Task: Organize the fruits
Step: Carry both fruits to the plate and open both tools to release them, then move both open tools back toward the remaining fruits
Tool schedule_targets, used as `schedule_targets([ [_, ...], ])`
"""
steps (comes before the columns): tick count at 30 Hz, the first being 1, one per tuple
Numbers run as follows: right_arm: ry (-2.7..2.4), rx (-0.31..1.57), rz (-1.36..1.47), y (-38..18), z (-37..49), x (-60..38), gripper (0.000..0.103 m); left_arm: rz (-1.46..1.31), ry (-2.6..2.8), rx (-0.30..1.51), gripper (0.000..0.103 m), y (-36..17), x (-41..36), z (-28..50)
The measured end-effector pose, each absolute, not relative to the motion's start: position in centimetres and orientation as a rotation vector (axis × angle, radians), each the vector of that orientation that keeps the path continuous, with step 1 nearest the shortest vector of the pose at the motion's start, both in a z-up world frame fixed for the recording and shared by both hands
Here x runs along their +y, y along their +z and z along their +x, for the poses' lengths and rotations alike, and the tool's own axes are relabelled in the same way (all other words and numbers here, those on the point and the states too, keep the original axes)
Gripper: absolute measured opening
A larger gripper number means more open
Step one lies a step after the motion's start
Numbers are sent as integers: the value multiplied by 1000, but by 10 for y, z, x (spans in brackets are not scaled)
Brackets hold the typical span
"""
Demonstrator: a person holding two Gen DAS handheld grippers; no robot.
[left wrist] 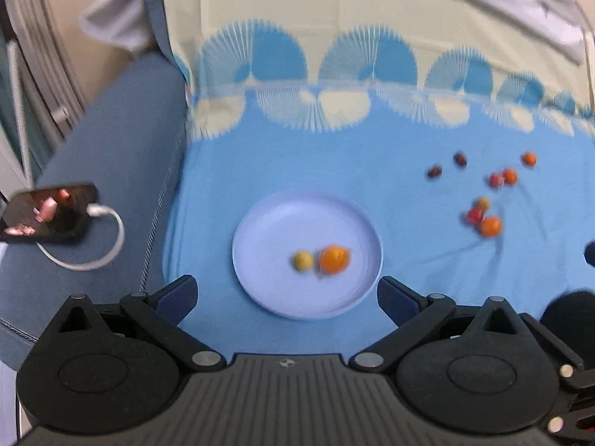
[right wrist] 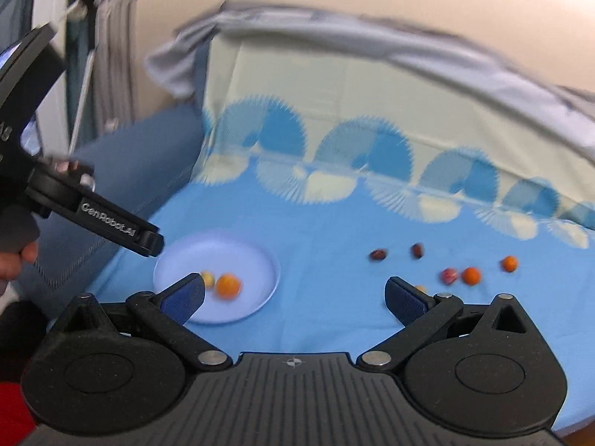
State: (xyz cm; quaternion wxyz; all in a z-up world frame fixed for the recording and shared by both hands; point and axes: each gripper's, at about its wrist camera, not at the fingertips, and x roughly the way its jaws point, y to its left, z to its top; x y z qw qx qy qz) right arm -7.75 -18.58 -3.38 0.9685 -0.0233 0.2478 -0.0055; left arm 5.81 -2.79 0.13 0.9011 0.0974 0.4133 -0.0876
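We count two fruits in the plate (left wrist: 282, 219): an orange one (left wrist: 334, 259) and a yellow one (left wrist: 303, 260), side by side near its front rim. On the cloth (left wrist: 334, 163) to the right lie eight more, though blur makes that count unsure: two dark (left wrist: 434, 171), three orange (left wrist: 491, 226), two red (left wrist: 475, 215), one yellowish (left wrist: 482, 203). Our left gripper (left wrist: 286, 295) hangs spread wide and empty over the plate's near edge. Our right gripper (right wrist: 295, 297) is likewise wide apart and empty, with bare cloth between plate and scattered fruit. A phone (left wrist: 48, 215) lies left, off the cloth.
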Motion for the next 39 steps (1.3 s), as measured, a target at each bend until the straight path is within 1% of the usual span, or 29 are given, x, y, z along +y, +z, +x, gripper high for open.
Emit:
schedule_targets([
  [4, -35, 477, -27, -31, -94, -189, 102, 137, -191, 829, 103, 15, -26, 36],
  [9, -23, 447, -34, -27, -104, -184, 102, 175, -190, 806, 103, 20, -25, 15],
  [17, -34, 413, -33, -22, -114, -185, 102, 129, -163, 785, 103, 28, -14, 0],
  [28, -54, 418, 6, -26, -111, -188, 102, 149, -157, 780, 103, 32, -19, 4],
  [39, -95, 418, 54, -35, -100, -205, 102, 169, -141, 808, 103, 24, -29, 22],
])
